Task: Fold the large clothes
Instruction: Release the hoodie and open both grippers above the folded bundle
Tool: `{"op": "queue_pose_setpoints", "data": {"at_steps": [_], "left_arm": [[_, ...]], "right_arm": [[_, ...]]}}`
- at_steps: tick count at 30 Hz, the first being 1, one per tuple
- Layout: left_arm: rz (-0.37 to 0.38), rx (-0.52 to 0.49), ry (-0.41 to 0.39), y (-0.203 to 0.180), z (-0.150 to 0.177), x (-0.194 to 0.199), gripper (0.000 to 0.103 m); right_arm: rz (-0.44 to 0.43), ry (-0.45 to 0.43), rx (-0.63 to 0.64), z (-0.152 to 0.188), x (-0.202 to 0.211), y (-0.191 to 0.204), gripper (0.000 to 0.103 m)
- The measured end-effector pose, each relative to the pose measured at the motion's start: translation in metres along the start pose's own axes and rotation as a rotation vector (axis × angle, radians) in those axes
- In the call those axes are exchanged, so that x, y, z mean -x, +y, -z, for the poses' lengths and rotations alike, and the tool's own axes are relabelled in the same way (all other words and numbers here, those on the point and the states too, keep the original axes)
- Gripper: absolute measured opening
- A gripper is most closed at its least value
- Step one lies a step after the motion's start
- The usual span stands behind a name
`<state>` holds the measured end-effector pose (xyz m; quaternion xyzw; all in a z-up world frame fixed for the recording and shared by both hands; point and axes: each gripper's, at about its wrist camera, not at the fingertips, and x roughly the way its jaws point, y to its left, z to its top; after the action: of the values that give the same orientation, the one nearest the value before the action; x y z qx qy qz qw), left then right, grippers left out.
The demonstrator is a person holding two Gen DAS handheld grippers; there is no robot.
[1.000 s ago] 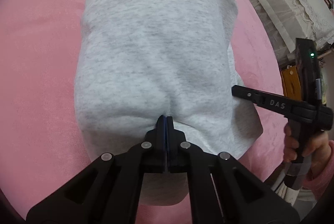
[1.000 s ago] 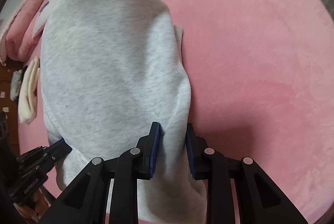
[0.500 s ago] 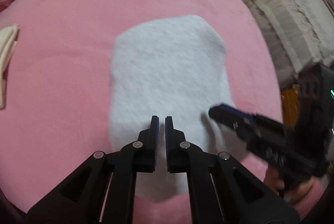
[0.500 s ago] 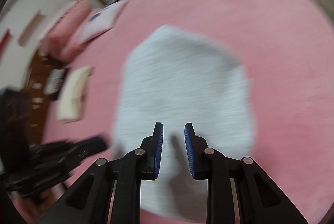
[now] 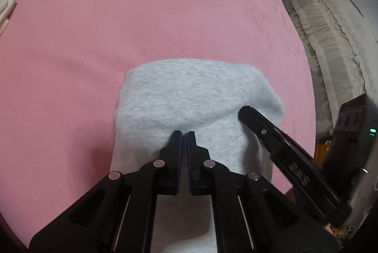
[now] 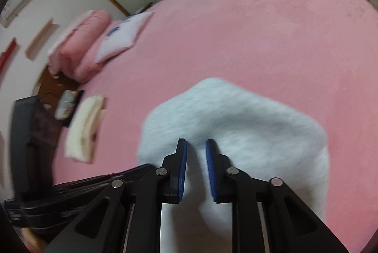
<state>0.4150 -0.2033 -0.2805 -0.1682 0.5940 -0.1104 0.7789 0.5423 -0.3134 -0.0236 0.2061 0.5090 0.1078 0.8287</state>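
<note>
A light grey folded garment lies on the pink bed cover. It also shows in the right wrist view. My left gripper hovers over the garment's near part, jaws a narrow gap apart with no cloth between them. My right gripper is open and empty above the garment. It also shows in the left wrist view, at the garment's right edge. The left gripper appears blurred in the right wrist view.
A folded cream cloth lies at the bed's left edge. A white cushion and pink pillows lie at the head. A white lace-covered piece stands right of the bed.
The left gripper let go of the garment's edge and the right gripper let its fold slip out. Both lifted and pulled back, so the garment now lies flat and looks smaller.
</note>
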Motion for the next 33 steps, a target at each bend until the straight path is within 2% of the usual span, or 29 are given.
{"op": "queue_pose_setpoints", "data": {"at_steps": [1,4,7,10,13,15,18,19,21,23,24,26,27,28,30,33], "left_arm": [[0.005,0.008,-0.002,0.004,0.001,-0.004,0.002],[0.024,-0.006,-0.006,0.008,0.004,-0.024,0.002],[0.044,-0.050,-0.014,0.008,0.009,-0.037,0.002],[0.007,-0.132,-0.037,0.001,0.014,-0.037,0.002],[-0.012,-0.153,-0.049,-0.004,0.014,-0.030,0.002],[-0.002,-0.132,-0.050,-0.001,0.014,-0.028,0.002],[0.007,-0.058,-0.044,0.006,0.015,-0.018,0.002],[0.006,-0.038,-0.034,0.008,0.016,-0.012,0.002],[0.004,-0.010,-0.004,0.011,0.018,-0.004,0.002],[-0.013,0.006,0.017,0.012,0.025,0.008,0.002],[-0.025,0.007,0.018,0.012,0.031,0.015,0.007],[-0.083,-0.008,0.000,0.009,0.045,0.029,0.025],[-0.115,-0.020,-0.007,0.005,0.052,0.037,0.041],[-0.142,-0.032,-0.012,0.002,0.058,0.042,0.048],[-0.191,-0.059,-0.014,0.001,0.079,0.053,0.048],[-0.225,-0.075,0.007,0.004,0.114,0.064,0.048]], "right_arm": [[0.035,0.005,-0.037,0.001,-0.004,-0.010,0.005],[0.152,0.035,-0.144,0.011,-0.014,-0.044,0.005],[0.167,0.035,-0.148,0.027,-0.009,-0.061,0.000],[0.193,0.013,-0.115,0.038,-0.001,-0.057,0.000],[0.240,-0.009,-0.127,0.042,0.008,-0.057,0.000],[0.310,-0.026,-0.107,0.043,0.009,-0.059,0.000],[0.526,-0.041,-0.094,0.056,0.035,-0.051,0.000],[0.548,-0.043,-0.125,0.061,0.045,-0.058,0.000],[0.458,-0.069,-0.199,0.072,0.076,-0.067,0.000],[0.418,-0.079,-0.189,0.084,0.104,-0.067,0.000],[0.416,-0.082,-0.160,0.092,0.121,-0.065,0.003],[0.418,-0.081,-0.108,0.106,0.141,-0.053,0.004],[0.410,-0.070,-0.096,0.115,0.152,-0.046,0.005],[0.396,-0.049,-0.098,0.125,0.160,-0.041,0.007],[0.358,-0.007,-0.104,0.151,0.186,-0.042,0.017],[0.334,0.049,-0.119,0.190,0.210,-0.039,0.022]]}}
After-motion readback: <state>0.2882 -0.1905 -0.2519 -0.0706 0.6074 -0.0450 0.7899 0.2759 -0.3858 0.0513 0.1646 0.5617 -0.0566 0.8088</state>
